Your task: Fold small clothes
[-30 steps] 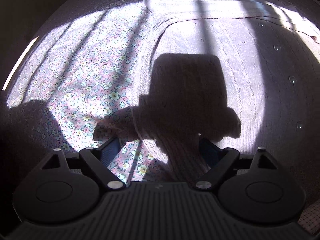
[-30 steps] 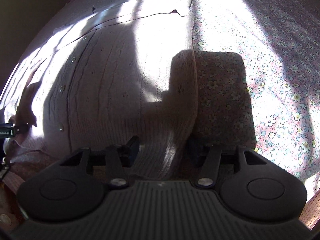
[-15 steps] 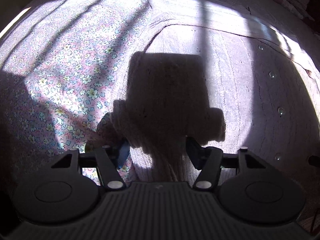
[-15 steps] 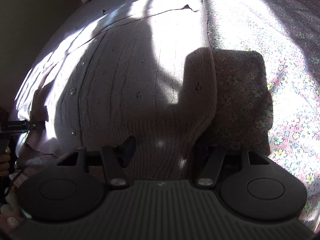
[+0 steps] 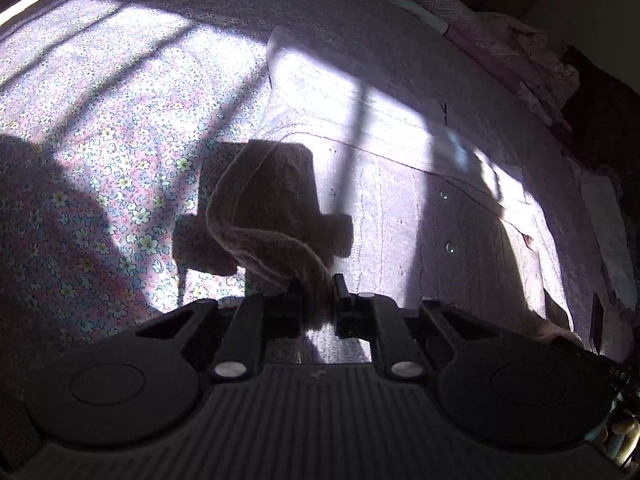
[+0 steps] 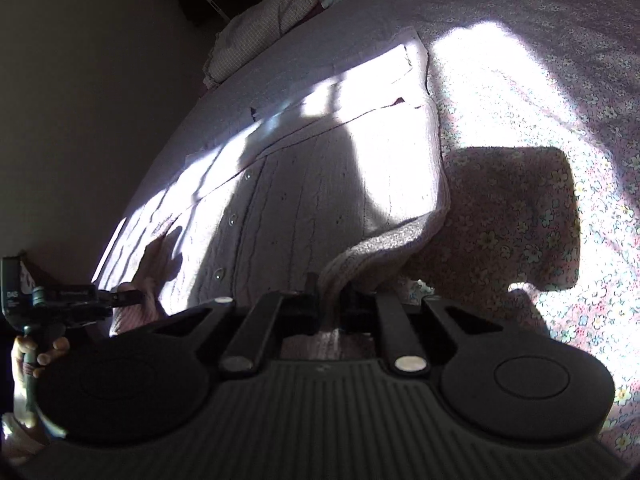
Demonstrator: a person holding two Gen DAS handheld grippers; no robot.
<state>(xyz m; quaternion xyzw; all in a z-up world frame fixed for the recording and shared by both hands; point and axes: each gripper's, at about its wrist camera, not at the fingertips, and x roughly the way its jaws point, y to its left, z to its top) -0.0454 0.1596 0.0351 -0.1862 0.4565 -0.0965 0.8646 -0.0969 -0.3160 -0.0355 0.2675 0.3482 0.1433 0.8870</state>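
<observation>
A bed covered by a floral sheet [image 5: 120,184] carries the things, lit in patches by sunlight crossed with shadow bars. A pale pink knitted cardigan [image 5: 400,216] with small buttons lies spread on the sheet, most of it flat. Crumpled pinkish bedding [image 6: 280,12] is heaped at the bed's far edge.

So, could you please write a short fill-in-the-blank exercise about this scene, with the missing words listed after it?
1. The left claw is shut on the hem of the pale pink knitted ____.
2. The right claw is ____ on the same garment's hem.
3. The garment lies on a bedsheet printed with small ____.
4. A row of small round ____ runs down the garment's front.

Missing words: cardigan; shut; flowers; buttons
</observation>
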